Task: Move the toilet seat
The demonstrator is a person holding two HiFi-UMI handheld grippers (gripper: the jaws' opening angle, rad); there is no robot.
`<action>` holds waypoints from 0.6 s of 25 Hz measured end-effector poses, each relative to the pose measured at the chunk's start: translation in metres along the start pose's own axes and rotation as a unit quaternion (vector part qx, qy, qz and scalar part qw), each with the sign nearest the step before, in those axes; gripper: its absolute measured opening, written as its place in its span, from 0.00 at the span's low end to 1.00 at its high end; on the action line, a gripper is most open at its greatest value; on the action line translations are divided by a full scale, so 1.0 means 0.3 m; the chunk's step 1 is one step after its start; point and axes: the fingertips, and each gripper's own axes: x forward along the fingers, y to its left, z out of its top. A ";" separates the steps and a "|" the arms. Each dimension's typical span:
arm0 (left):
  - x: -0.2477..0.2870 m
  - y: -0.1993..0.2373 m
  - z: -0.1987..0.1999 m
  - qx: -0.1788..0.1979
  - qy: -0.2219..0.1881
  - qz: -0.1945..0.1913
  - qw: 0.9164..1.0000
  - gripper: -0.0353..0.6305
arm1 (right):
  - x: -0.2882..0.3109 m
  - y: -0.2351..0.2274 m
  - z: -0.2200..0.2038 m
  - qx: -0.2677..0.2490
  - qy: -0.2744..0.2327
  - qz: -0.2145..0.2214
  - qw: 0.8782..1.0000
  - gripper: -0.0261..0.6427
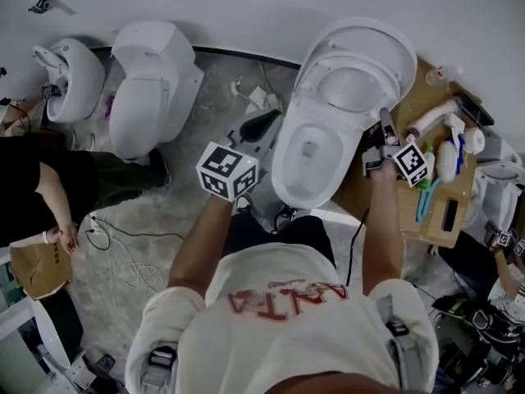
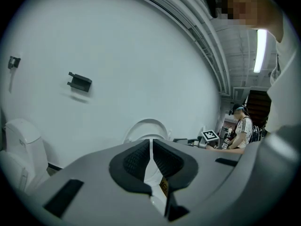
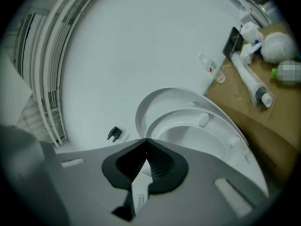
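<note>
A white toilet stands in the middle of the head view with its lid (image 1: pixel 367 35) and seat (image 1: pixel 324 72) both raised over the open bowl (image 1: pixel 305 156). My right gripper (image 1: pixel 383 124) is at the right edge of the raised seat; whether it touches I cannot tell. In the right gripper view its jaws (image 3: pixel 146 140) are shut with nothing between them, and the seat's underside (image 3: pixel 217 126) and the lid's rim (image 3: pixel 143 108) lie just beyond. My left gripper (image 2: pixel 151 141) is shut and empty; its marker cube (image 1: pixel 227 171) hovers left of the bowl.
Two more white toilets (image 1: pixel 156 84) (image 1: pixel 74 76) stand along the wall at the left. A cardboard sheet (image 1: pixel 392 179) right of the toilet carries brushes and bottles. Cables (image 1: pixel 123 253) lie on the floor, and a person's arm (image 1: pixel 49 195) is at the far left.
</note>
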 end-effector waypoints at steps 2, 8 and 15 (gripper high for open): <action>-0.043 -0.017 0.037 0.009 -0.009 -0.011 1.000 0.09 | -0.066 0.092 -0.039 -0.051 0.006 -0.006 0.999 0.04; -0.170 -0.064 0.138 0.032 -0.033 -0.039 0.998 0.09 | -0.241 0.390 -0.121 -0.207 0.001 -0.015 0.978 0.04; -0.253 -0.188 0.214 0.065 -0.046 -0.079 0.994 0.09 | -0.439 0.627 -0.131 -0.322 -0.031 -0.028 0.946 0.04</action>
